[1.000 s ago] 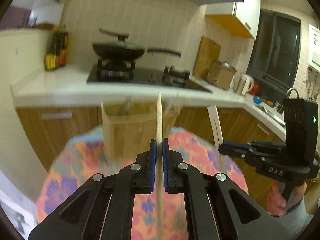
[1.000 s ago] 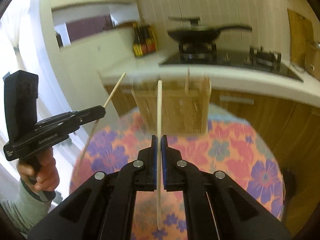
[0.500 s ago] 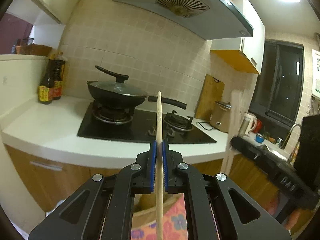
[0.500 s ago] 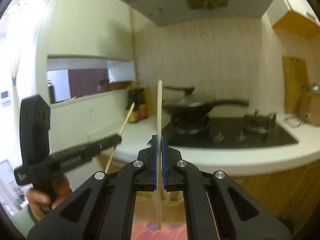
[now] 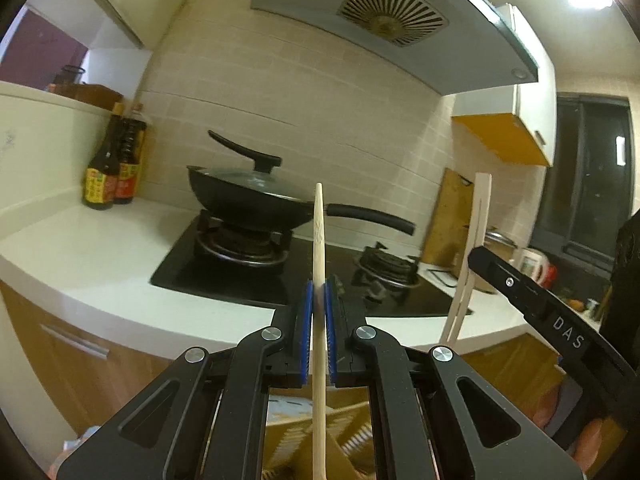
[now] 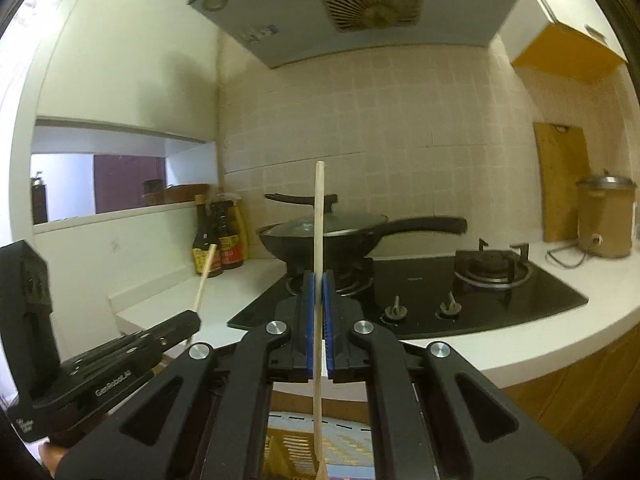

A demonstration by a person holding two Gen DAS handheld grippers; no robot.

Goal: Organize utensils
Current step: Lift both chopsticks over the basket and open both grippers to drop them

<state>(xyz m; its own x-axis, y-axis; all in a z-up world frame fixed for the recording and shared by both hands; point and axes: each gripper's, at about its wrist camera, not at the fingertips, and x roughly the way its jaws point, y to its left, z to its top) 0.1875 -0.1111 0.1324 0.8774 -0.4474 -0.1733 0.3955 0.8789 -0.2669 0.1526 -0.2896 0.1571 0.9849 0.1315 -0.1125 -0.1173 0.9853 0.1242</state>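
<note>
Left wrist view: the left gripper [image 5: 319, 304] is closed on a wooden chopstick [image 5: 319, 248], and its blue pads [image 5: 307, 312] press the stick from both sides. The chopstick stands almost upright; its upper part rises above the jaws in front of the black wok [image 5: 248, 196], and its lower part goes down between the gripper arms to the bottom edge of the picture. To the right in this view is the right gripper [image 5: 476, 254], seen from the side, with a second chopstick [image 5: 472, 240] pinched at its tip and leaning a little.

In the right wrist view the right gripper [image 6: 319, 304] also is closed tight, on its own chopstick, which stands upright between the blue pads [image 6: 326, 312], with its top before the wok [image 6: 320, 236]. At lower left the left gripper [image 6: 192, 324] holds its chopstick [image 6: 204, 280] tilted, in front of the sauce bottles [image 6: 218, 236].

Behind both grippers lie the white counter [image 5: 92, 248] and the black gas hob [image 6: 440, 292]. A wooden holder [image 5: 352, 440], blurred, shows low between the arms of the left gripper.
</note>
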